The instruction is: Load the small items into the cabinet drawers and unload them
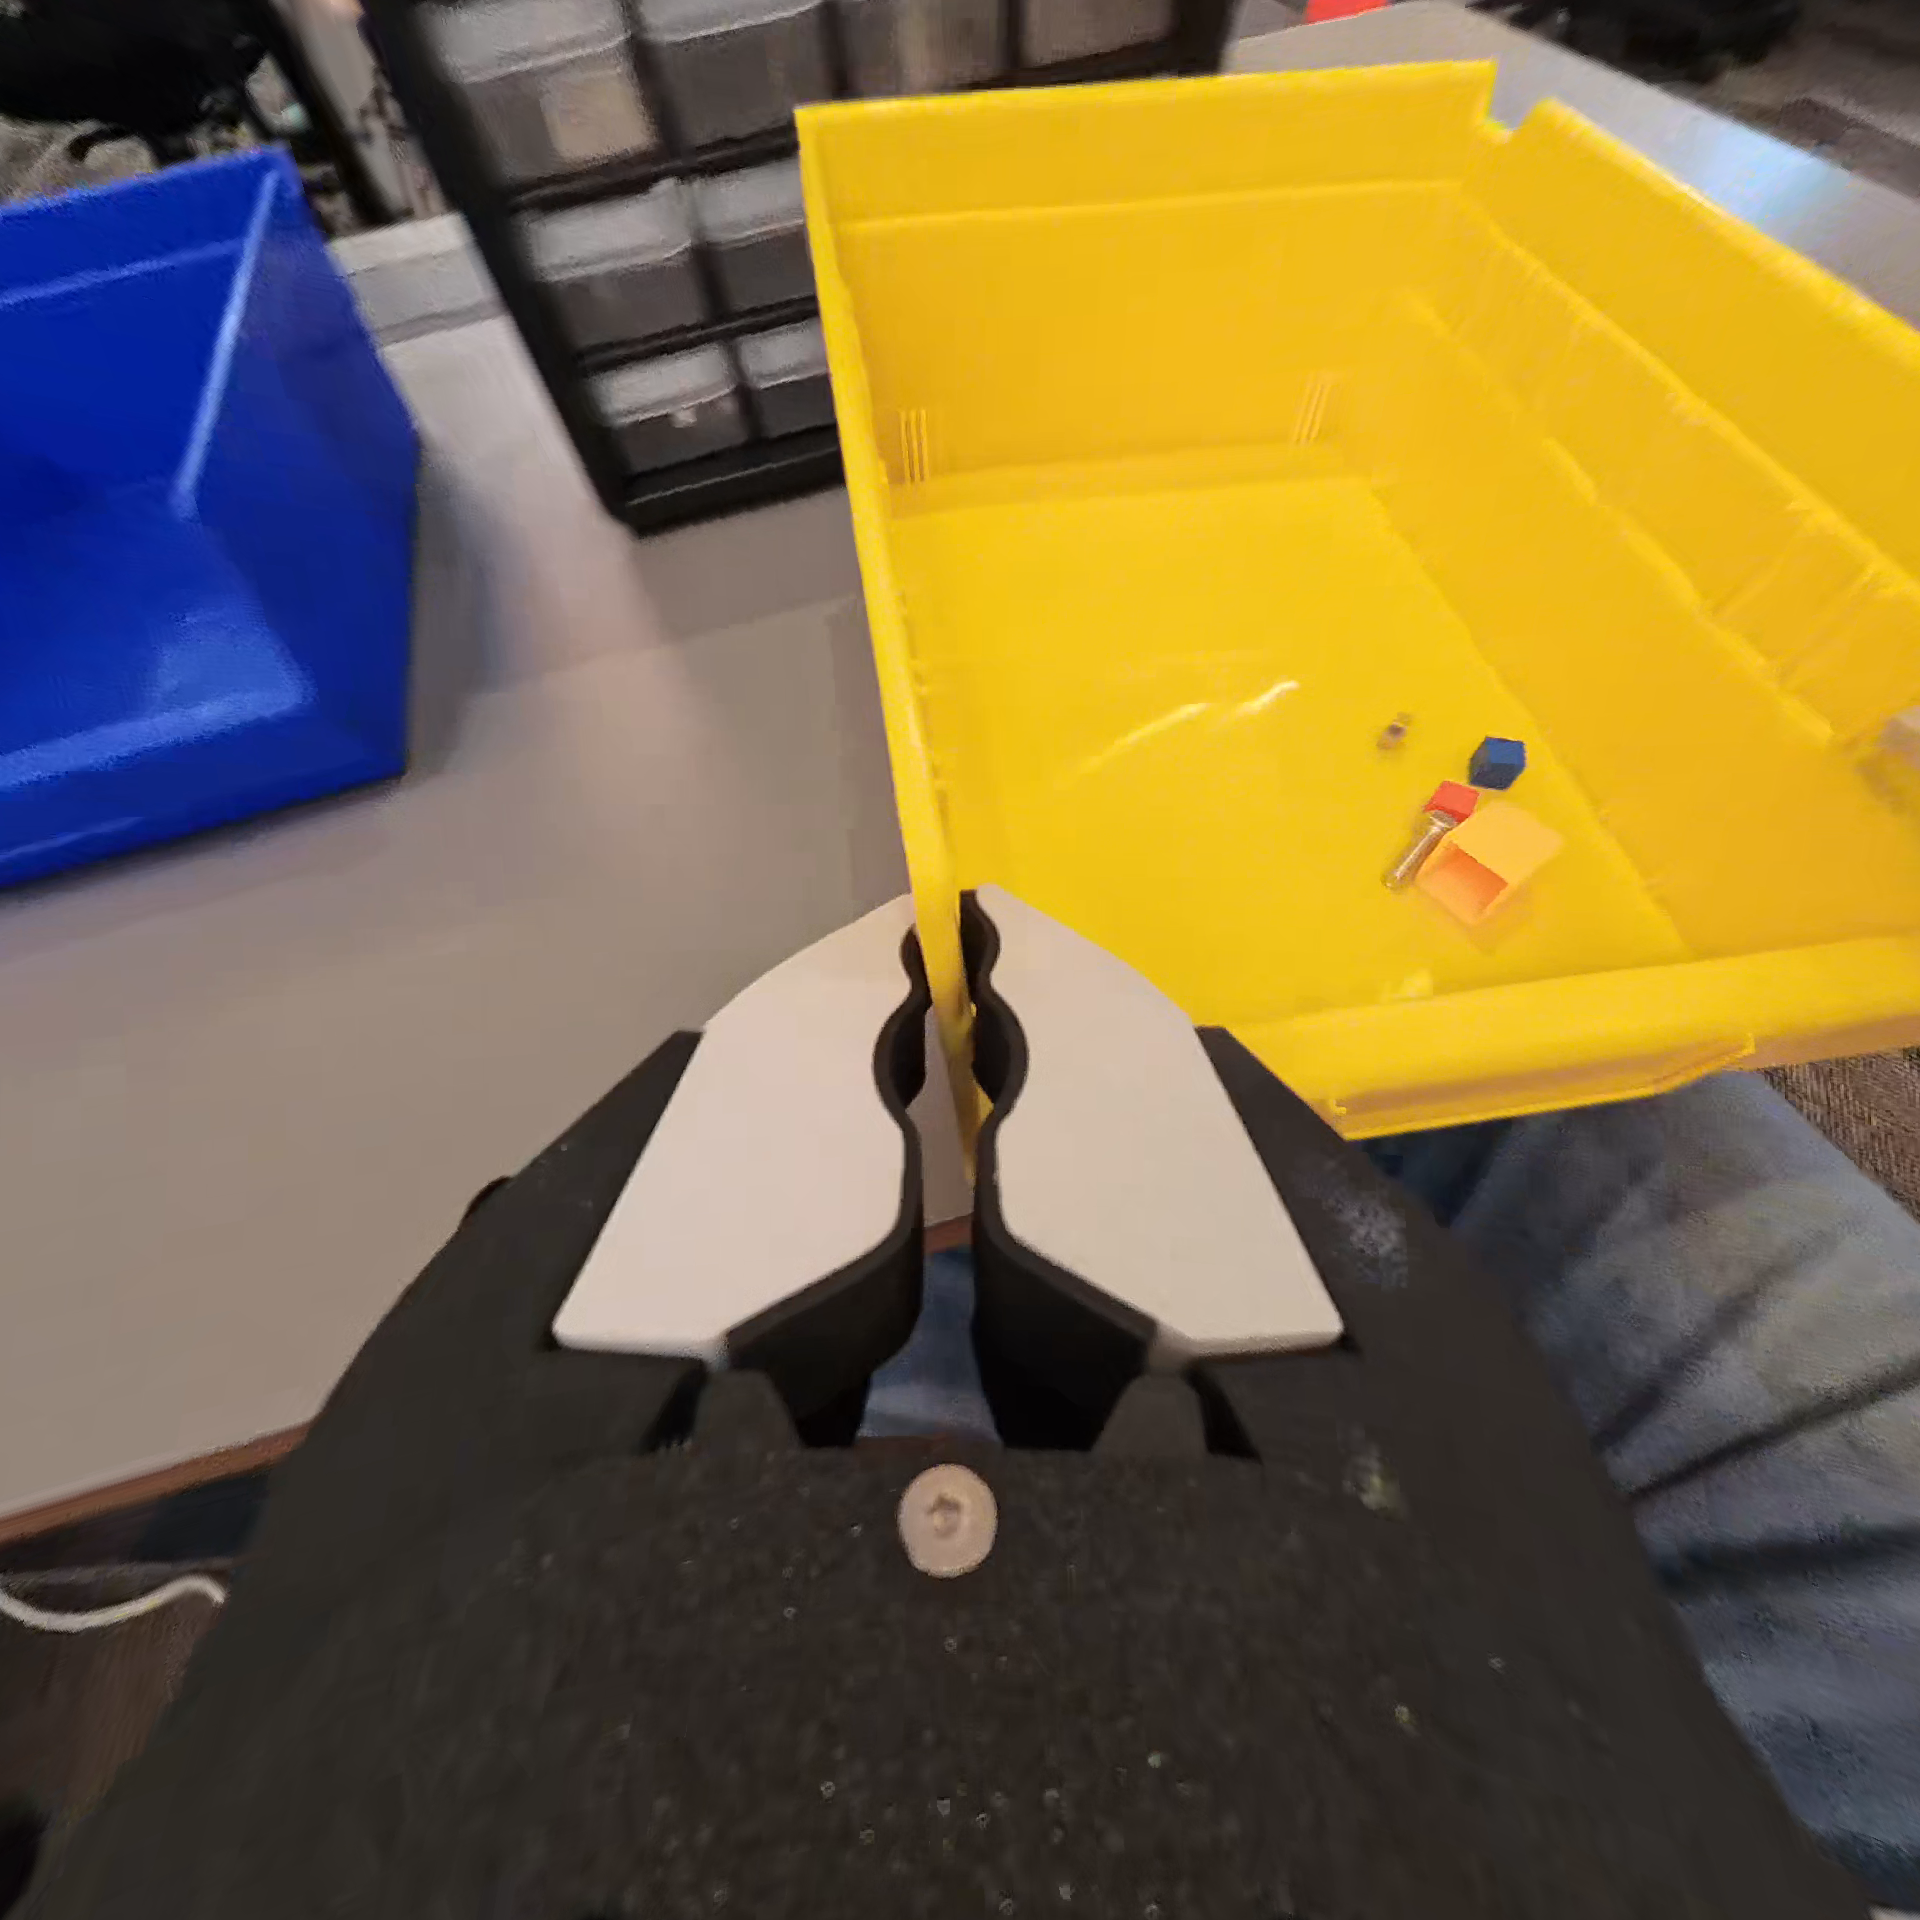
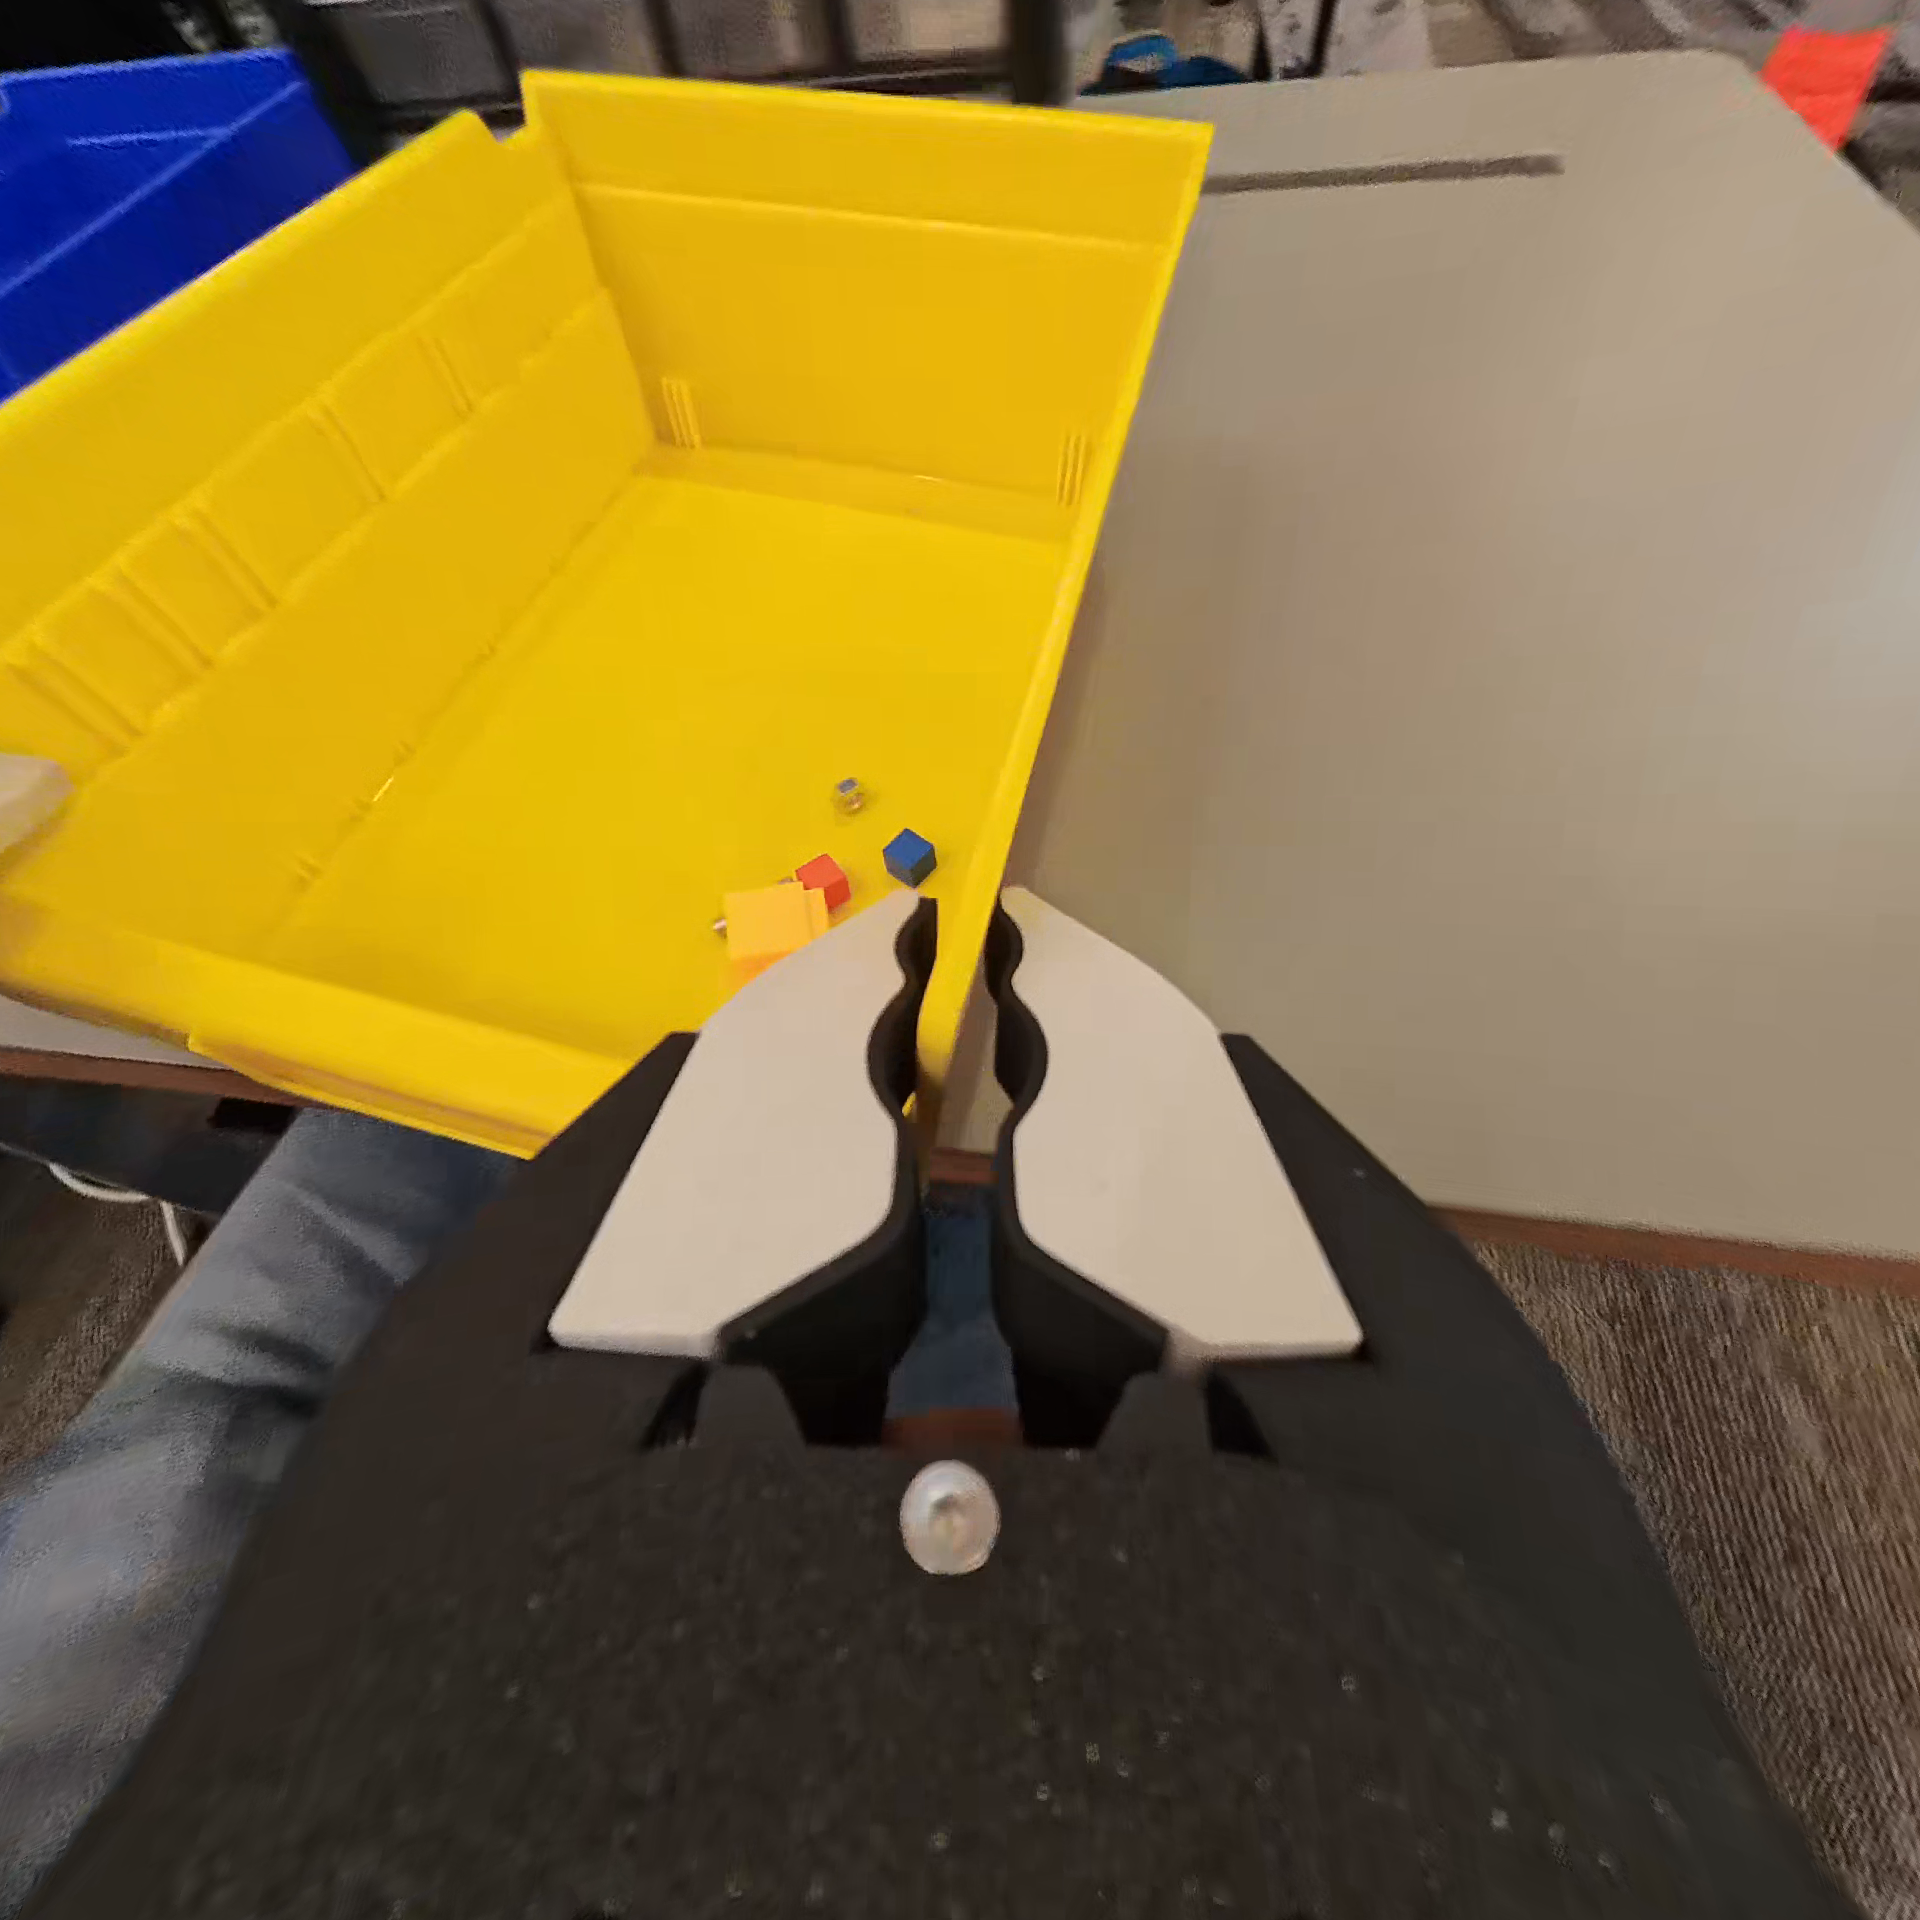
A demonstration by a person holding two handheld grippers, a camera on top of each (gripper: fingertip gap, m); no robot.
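A yellow bin point(image 1: 1195, 343) is held over the table's front edge. My left gripper point(image 1: 948, 914) is shut on its left wall. My right gripper point(image 2: 961, 914) is shut on its right wall point(image 2: 1122, 520). On the bin floor near the front lie a blue cube point(image 1: 1496, 761), a red cube point(image 1: 1451, 798), an orange block point(image 1: 1486, 868), a metal bolt point(image 1: 1408, 854) and a tiny metal part point(image 1: 1392, 731). The right wrist view shows the blue cube point(image 2: 909, 856), red cube point(image 2: 824, 879), orange block point(image 2: 771, 923) and tiny part point(image 2: 850, 795).
A blue bin point(image 1: 177, 540) stands on the grey table point(image 1: 582, 810) to the left. A black cabinet with clear drawers point(image 1: 644, 260) stands behind. A person's legs in jeans point(image 1: 1662, 1299) are under the table's front edge. Carpet point(image 2: 1714, 1455) lies below. One gripper's finger ends stand about 20 cm off the other's.
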